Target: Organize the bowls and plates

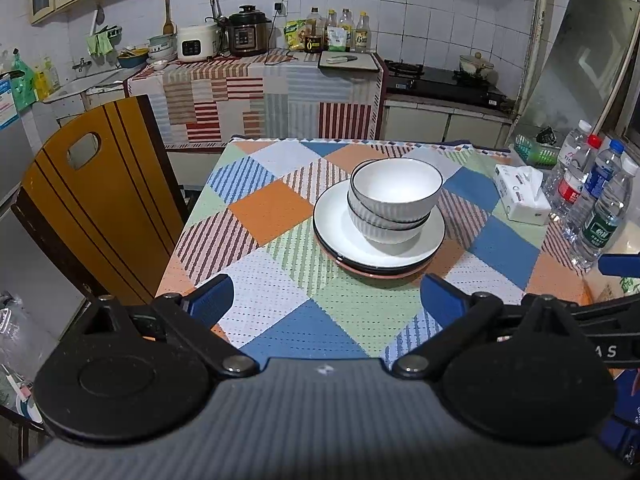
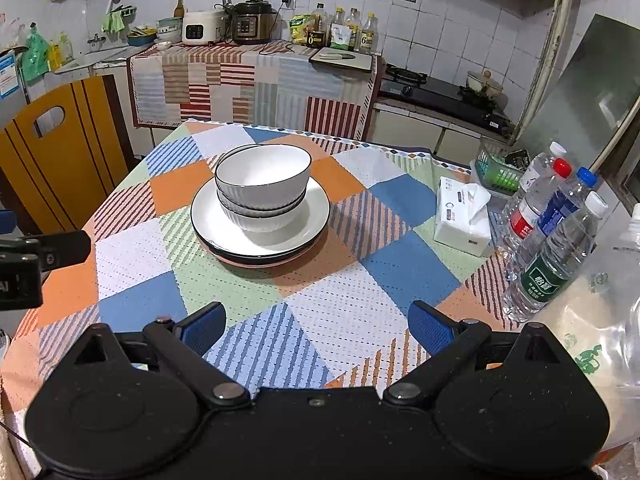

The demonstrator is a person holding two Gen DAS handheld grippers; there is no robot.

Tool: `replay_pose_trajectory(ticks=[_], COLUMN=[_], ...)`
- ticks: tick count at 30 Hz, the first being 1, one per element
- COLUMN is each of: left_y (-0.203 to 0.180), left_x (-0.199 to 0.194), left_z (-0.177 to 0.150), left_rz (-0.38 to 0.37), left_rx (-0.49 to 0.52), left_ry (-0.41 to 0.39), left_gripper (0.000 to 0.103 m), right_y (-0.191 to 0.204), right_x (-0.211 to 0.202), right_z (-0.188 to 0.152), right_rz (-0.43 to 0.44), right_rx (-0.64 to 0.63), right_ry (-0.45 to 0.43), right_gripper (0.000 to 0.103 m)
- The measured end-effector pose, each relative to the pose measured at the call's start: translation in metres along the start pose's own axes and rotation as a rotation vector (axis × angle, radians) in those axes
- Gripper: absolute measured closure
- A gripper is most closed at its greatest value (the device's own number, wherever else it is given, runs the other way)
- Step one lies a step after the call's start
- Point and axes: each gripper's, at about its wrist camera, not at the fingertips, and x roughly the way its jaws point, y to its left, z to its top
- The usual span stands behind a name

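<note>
Bowls (image 2: pixel 262 190) sit nested on the plates (image 2: pixel 260 236), one stack mid-table on the cloth (image 2: pixel 352 312); stacking looks done, nothing loose visible. Left gripper (image 1: pixel 326 300) and right gripper (image 2: pixel 316 326) hang near, well apart from the stack, jaws spread, empty. Tissues (image 2: pixel 464 216) and bottles (image 2: pixel 556 248) stand right.

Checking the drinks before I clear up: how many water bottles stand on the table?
3 clearly, clustered at the table's right edge: red-capped bottle, blue-capped bottle, white-capped green-label bottle. Another may hide behind.
</note>
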Motion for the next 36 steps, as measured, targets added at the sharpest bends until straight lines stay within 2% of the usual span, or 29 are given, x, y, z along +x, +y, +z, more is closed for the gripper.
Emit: replay_pose_trajectory(ticks=[16, 36], left_y=[-0.0062, -0.0073], left_x=[-0.0046, -0.0072], left_z=[-0.0010, -0.0025], left_rz=[0.004, 0.030], left_rx=[0.010, 0.021], left_ry=[-0.039, -0.039], left_gripper=[0.002, 0.002], right_y=[0.0000, -0.0022], right_x=[0.0026, 0.0060], right_z=[-0.0014, -0.0047], right_rz=[-0.009, -0.011], right_rx=[0.005, 0.001], right_ry=[0.008, 0.014], right_gripper=[0.004, 0.004])
